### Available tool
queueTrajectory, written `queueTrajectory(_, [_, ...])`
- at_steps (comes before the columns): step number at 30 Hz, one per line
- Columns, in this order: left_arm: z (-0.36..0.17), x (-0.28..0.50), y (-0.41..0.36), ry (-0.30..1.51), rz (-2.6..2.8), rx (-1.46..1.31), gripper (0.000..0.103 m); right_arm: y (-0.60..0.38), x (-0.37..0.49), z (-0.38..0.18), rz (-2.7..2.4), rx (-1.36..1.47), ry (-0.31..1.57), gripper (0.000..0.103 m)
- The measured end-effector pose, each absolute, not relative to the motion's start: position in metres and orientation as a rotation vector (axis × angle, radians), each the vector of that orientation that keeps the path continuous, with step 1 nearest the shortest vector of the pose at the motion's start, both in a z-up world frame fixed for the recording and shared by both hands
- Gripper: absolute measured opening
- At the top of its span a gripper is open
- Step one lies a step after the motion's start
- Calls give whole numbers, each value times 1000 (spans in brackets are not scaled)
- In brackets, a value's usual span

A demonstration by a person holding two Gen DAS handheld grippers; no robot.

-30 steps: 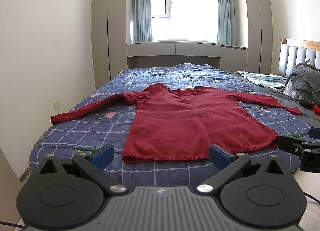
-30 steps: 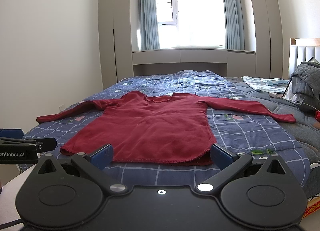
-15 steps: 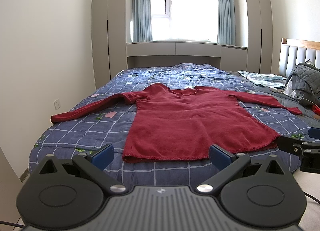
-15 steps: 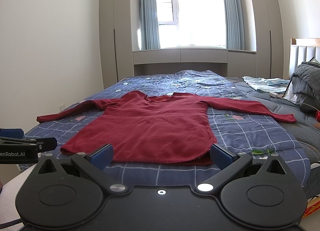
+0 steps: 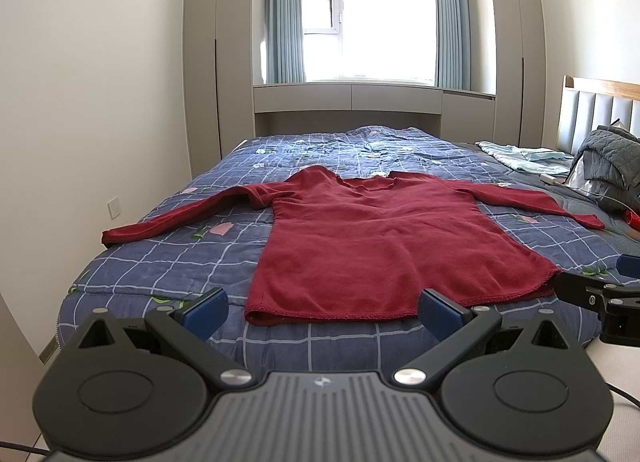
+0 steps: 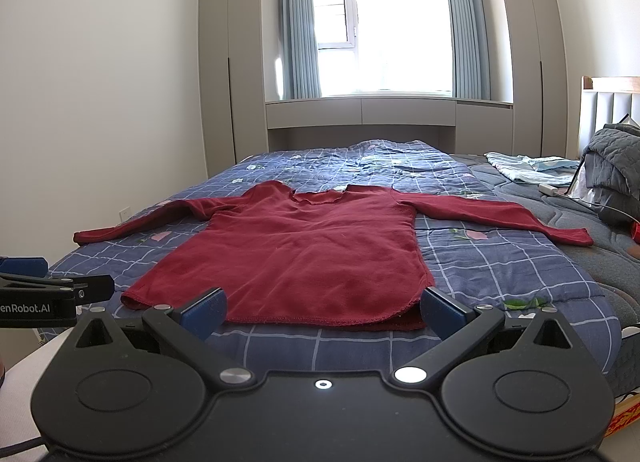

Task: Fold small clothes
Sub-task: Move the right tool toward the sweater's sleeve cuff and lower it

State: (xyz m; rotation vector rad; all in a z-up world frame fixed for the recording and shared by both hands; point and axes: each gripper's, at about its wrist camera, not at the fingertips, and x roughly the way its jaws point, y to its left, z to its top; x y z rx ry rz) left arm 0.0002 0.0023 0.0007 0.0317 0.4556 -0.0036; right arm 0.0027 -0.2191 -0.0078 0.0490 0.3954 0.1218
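The left tool (image 5: 322, 308) is matte black, with two round, disc-like housings at its base, each embossed with a shallow circle. Two angular black arms run forward from silver pivot screws, and smaller silver screws sit on the triangular cut-out brackets. The fingertips (image 5: 206, 309) carry blue pads. A ribbed grey panel with a small pale emblem lies between the discs, and a thin black cable trails at the lower left edge.

The right tool (image 6: 322, 308) has the same black discs, silver screws and blue-padded fingertips (image 6: 440, 310), but its middle panel is smooth black with a small lit white ring. The left tool's side (image 6: 38, 304), seen from the right wrist, bears white lettering "enRobot.AI".
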Motion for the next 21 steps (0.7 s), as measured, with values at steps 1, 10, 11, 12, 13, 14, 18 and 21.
queueTrajectory(1, [1,0,2,456,-3,32,103,-219,3,-8,122,49,395,103])
queueTrajectory(10, [-1,2,3,479,0,30,103,-219,4,-10,122,48,405,103])
queueTrajectory(11, [-1,3,3,487,-1,31,103,-219,4,-10,123,50,411,103])
queueTrajectory(12, [-2,4,3,491,-1,31,103,-220,5,-10,124,53,418,103])
queueTrajectory(13, [-3,7,4,508,-1,29,103,-221,9,-11,126,58,429,103])
queueTrajectory(14, [-4,10,4,522,-4,25,103,-221,10,-12,130,64,438,103])
queueTrajectory(18, [-6,28,8,586,-7,-16,103,-224,26,-11,138,83,486,103])
queueTrajectory(21, [-6,48,12,628,-2,-49,103,-227,40,-13,124,85,514,103])
